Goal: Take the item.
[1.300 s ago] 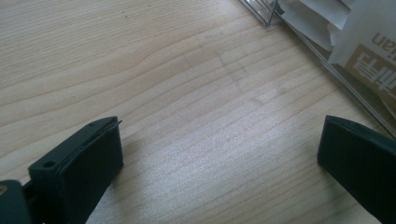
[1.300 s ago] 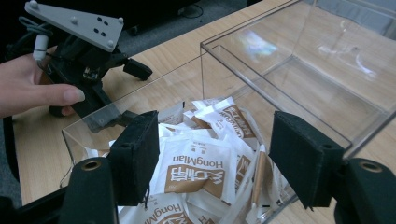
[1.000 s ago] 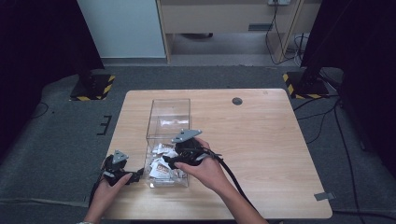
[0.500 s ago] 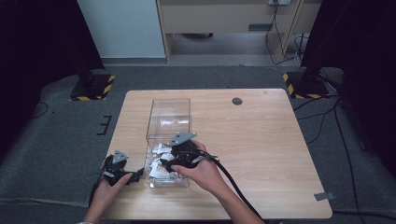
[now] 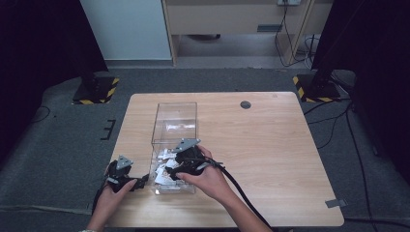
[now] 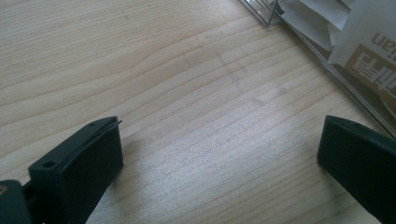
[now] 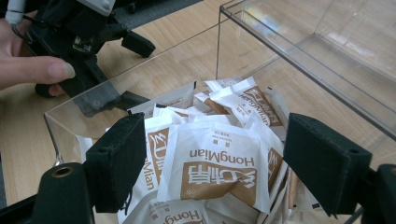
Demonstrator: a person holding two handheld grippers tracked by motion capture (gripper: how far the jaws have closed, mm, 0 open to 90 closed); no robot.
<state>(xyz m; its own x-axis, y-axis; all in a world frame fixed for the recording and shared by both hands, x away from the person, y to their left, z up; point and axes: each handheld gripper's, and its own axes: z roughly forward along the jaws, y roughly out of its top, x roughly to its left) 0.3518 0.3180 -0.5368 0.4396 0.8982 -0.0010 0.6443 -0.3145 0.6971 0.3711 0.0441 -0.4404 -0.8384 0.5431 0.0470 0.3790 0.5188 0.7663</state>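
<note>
My right tool (image 7: 210,172) hangs over the near end of the clear plastic box (image 5: 167,145), jaws wide apart and just been opening further, nothing gripped. The top sachet (image 7: 217,165) lies flat between them at lower centre of the right gripper view, pads not touching it. To do this well I'd drop straight down, pinch only that top sachet by its two side edges, and avoid dragging the ones under it; stay off the box wall at frame left. Lift slow so neighbours fall away.

My left tool (image 5: 126,178) rests on the bench (image 5: 270,145) at lower left of the high view, just beside the box, jaws open and empty over bare wood.

Writing: the sachet reads "HongMian", upside down to the camera, with Chinese characters on a brown panel below it and fine print above too small to read. Other sachets in the pile (image 7: 233,100) carry the same brown-and-white label.
</note>
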